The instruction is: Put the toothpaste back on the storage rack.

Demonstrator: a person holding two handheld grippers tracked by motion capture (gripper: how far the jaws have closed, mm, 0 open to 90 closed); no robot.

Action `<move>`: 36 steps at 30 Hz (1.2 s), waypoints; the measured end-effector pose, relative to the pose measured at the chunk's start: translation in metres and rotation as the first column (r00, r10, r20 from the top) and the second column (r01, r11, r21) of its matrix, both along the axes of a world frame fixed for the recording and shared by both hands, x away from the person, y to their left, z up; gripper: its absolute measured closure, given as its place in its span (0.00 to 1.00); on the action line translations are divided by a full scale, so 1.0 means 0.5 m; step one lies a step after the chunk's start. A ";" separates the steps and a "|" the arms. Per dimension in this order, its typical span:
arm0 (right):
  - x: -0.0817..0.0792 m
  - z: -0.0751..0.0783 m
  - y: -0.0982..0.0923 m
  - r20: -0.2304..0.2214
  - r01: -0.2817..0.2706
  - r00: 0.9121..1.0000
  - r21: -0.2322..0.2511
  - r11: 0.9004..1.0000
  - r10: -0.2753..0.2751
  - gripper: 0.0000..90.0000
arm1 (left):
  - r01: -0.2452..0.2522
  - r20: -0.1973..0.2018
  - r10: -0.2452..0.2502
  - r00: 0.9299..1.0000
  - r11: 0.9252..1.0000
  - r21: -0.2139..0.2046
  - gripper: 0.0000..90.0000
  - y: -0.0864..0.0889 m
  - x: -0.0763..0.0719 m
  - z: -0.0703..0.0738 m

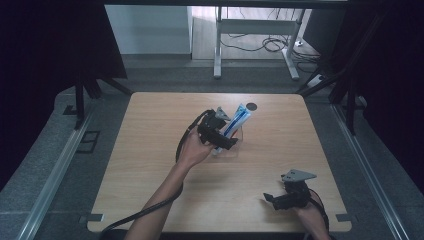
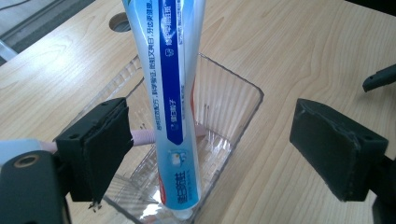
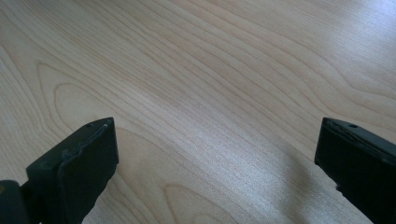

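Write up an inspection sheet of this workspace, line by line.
Surface: light wooden table, with a round hole near its far edge.
Job's things: toothpaste tube stands upright, cap down, in a clear plastic bin; a pink item lies in the bin behind the tube.
Clutter: nothing seen.
Grippers: left gripper open, its jaws either side of the tube without touching it; right gripper open, over bare wood near the table's near right corner.
Cables: black cable trails along the left forearm; loose cables on the floor beyond.
Surroundings: dark curtains at both sides, a white desk frame behind.
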State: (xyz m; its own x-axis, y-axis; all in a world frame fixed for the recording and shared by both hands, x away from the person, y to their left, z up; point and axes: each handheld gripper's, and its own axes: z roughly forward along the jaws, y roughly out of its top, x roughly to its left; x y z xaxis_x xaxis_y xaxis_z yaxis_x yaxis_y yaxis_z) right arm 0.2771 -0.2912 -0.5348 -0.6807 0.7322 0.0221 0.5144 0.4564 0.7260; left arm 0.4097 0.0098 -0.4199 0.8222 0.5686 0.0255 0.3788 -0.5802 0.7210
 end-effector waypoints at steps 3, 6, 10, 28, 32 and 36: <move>-0.001 0.002 0.000 0.005 0.001 1.000 0.002 1.000 -0.001 0.00 | 0.000 0.006 0.000 1.000 1.000 0.010 0.14 0.004 -0.006 0.000; -0.001 0.003 0.000 0.012 0.003 1.000 0.004 1.000 -0.003 0.00 | -0.001 0.010 0.001 1.000 1.000 0.012 0.14 0.010 -0.014 0.001; -0.001 0.001 0.001 0.005 0.003 1.000 -0.002 1.000 -0.003 0.00 | 0.029 0.002 -0.029 1.000 1.000 0.009 0.14 0.019 -0.023 0.001; -0.001 -0.002 0.005 -0.002 -0.005 1.000 -0.009 1.000 0.005 0.00 | 0.002 0.011 -0.002 1.000 1.000 -0.010 0.14 0.079 -0.074 -0.004; -0.001 -0.003 0.007 -0.001 -0.007 1.000 -0.011 1.000 0.007 0.00 | -0.005 0.007 0.005 1.000 1.000 -0.012 0.14 0.092 -0.085 -0.010; -0.002 -0.002 0.007 0.001 -0.007 1.000 -0.011 1.000 0.007 0.00 | -0.017 0.005 0.017 1.000 1.000 -0.019 0.14 0.110 -0.096 -0.016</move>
State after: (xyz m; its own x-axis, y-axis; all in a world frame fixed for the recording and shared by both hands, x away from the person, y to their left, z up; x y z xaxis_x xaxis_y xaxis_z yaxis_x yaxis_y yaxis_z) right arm 0.2763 -0.2876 -0.5360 -0.6861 0.7274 0.0134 0.5105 0.4682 0.7212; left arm 0.3615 0.0649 -0.4281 0.8120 0.5833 0.0189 0.3847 -0.5594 0.7342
